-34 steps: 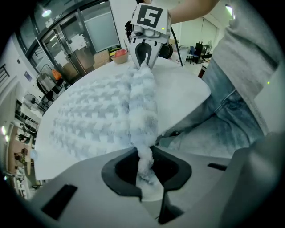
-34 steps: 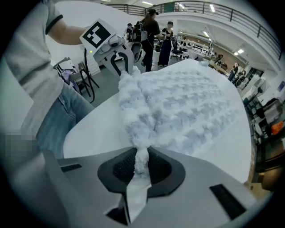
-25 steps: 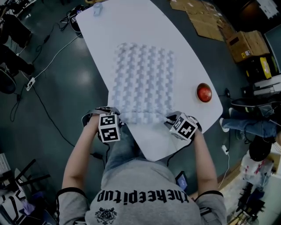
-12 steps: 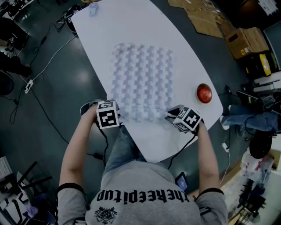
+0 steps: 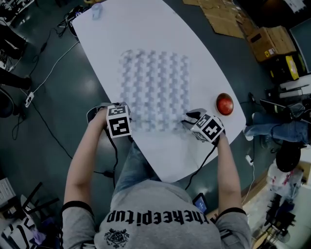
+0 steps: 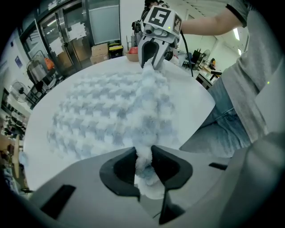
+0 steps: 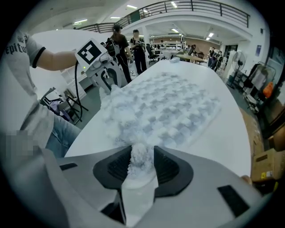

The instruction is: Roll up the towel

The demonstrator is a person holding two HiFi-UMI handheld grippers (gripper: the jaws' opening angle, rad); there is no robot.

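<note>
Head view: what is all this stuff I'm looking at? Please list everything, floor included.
Table: one, white, centre of view.
Towel: one, pale blue-and-white checks, flat on the table, near edge bunched.
Red round object: one, red, by the table's right edge, apart from the towel.
Small pale object: one, table's far end; unidentifiable.
Cardboard boxes: several, brown, floor at upper right.
Person: one, grey T-shirt, jeans, at the table's near end.
Left gripper: one, grey, pinching the towel's near-left corner; jaws have just been opening.
Right gripper: one, grey, pinching the near-right corner; jaws have also just been opening.
</note>
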